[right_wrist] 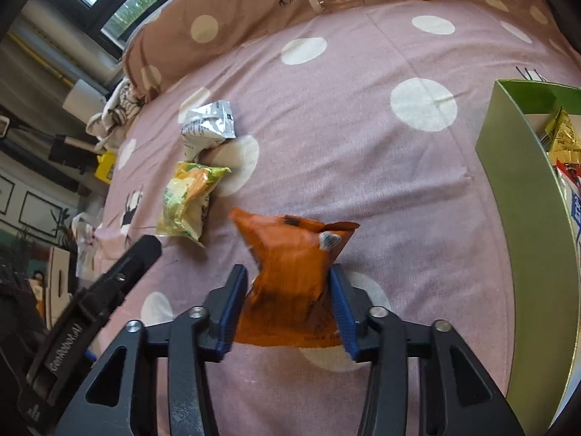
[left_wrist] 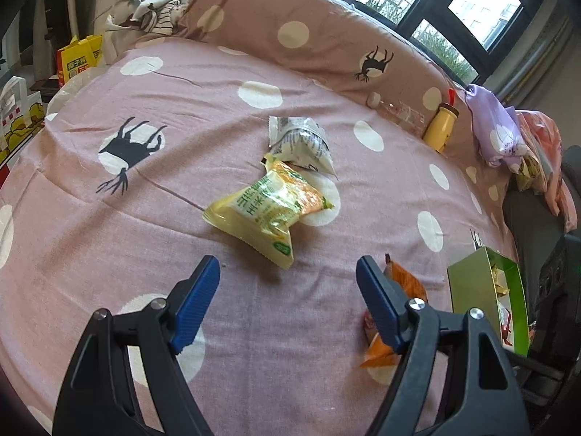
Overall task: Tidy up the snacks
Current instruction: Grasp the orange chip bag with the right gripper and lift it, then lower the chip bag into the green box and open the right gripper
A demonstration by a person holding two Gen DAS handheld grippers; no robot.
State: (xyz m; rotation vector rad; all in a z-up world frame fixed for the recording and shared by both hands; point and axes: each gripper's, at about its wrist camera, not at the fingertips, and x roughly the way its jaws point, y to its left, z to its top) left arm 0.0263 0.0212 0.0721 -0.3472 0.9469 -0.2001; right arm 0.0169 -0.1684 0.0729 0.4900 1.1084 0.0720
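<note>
Nearest of all, the right gripper [right_wrist: 288,287] has its blue pads pressed against both sides of an orange snack packet [right_wrist: 294,276], holding it above the pink dotted bedspread [right_wrist: 363,145]. Over on the other side, the left gripper [left_wrist: 288,276] hangs with its jaws spread wide and nothing between them, just short of a yellow-green snack packet [left_wrist: 270,207]. Touching that packet's far end lies a white-and-silver packet [left_wrist: 301,143], so two lie loose on the bed and a third is held. To the right stands a green box [right_wrist: 519,167] with its top open (a few packets already show inside it, too crowded to count). Between the held packet and the box wall the bedspread is bare. Along the far edge a brown dotted pillow [left_wrist: 308,36] rises, with a yellow bottle [left_wrist: 441,127] and a clear bottle [left_wrist: 403,112] lying against it.
</note>
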